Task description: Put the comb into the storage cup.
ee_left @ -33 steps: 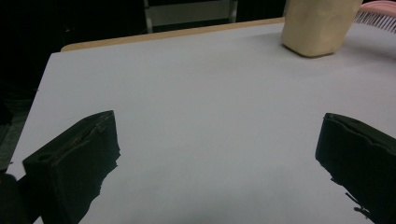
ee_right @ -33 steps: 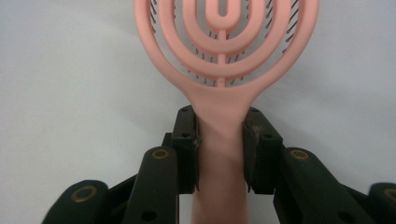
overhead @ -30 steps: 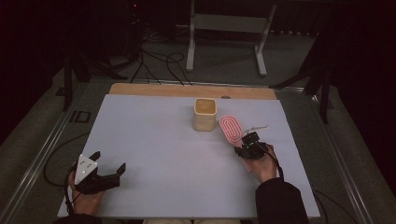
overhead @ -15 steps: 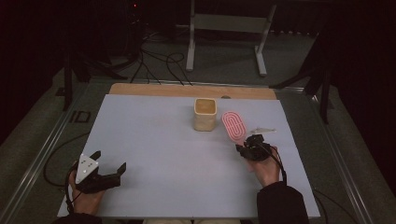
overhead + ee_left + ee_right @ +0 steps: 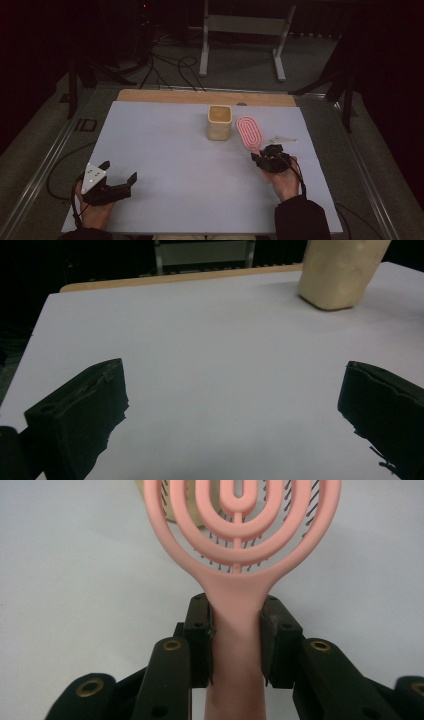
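At ten o'clock from our right gripper (image 5: 264, 155), clamped on the pink hairbrush (image 5: 248, 133), stands the beige cup (image 5: 219, 121); our left gripper (image 5: 119, 176) gapes empty.

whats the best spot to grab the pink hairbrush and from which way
By its narrow handle, from the tail end, along its length. The pink hairbrush widens into an open ringed head with bristles, a poor grip. The straight handle fits between the pads, as the right gripper holds it now, head pointing away toward the beige cup.
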The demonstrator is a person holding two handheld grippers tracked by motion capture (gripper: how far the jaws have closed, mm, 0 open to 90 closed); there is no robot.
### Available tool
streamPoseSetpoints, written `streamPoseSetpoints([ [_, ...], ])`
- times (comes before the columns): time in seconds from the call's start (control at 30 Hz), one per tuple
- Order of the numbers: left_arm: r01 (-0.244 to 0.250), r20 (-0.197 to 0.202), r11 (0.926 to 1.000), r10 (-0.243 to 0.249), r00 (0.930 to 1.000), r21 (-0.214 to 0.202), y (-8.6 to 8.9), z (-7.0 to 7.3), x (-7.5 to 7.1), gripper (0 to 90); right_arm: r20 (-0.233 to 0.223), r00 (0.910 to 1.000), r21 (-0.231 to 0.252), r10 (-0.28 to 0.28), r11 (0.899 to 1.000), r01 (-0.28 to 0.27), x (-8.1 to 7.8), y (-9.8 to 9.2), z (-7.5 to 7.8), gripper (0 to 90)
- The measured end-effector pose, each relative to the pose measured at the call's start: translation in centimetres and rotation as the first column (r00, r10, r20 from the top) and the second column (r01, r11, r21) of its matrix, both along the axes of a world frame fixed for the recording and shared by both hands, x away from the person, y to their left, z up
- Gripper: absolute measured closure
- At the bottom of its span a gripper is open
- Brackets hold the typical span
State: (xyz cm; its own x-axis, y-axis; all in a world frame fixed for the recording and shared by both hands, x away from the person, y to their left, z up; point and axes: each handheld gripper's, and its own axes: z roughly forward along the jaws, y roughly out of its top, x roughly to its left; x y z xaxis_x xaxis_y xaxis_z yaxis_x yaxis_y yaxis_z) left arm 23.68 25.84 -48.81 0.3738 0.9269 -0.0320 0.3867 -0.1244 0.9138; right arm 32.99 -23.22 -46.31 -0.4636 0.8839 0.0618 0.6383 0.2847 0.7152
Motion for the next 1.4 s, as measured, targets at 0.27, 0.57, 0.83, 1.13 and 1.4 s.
streamPoseSetpoints([
  [0.27,0.017,0.000,0.9997,-0.017,0.9998,0.016,-1.0,0.9,0.7,0.3,0.023,0.9997,0.004,0.010,1.000,-0.010,-0.3,0.2,0.3,69.4],
  [0.57,0.037,0.009,0.9992,-0.037,0.9993,0.016,-2.1,1.9,1.6,0.3,0.037,0.9991,-0.002,0.022,1.000,-0.022,-0.6,0.7,0.5,69.4],
  [0.83,0.053,0.000,0.9983,-0.053,0.9986,0.023,-3.1,2.3,2.6,0.3,0.052,0.9979,-0.014,0.039,0.999,-0.038,-0.8,1.1,0.8,69.4],
  [1.13,0.087,-0.008,0.9960,-0.087,0.9962,0.018,-4.1,2.8,3.7,0.3,0.069,0.9961,-0.014,0.055,0.998,-0.054,-1.1,1.6,1.1,69.5],
  [1.4,0.107,-0.010,0.9942,-0.107,0.9942,0.001,-4.8,3.6,4.5,0.2,0.081,0.9947,-0.014,0.064,0.998,-0.063,-1.2,1.9,1.2,69.5],
])
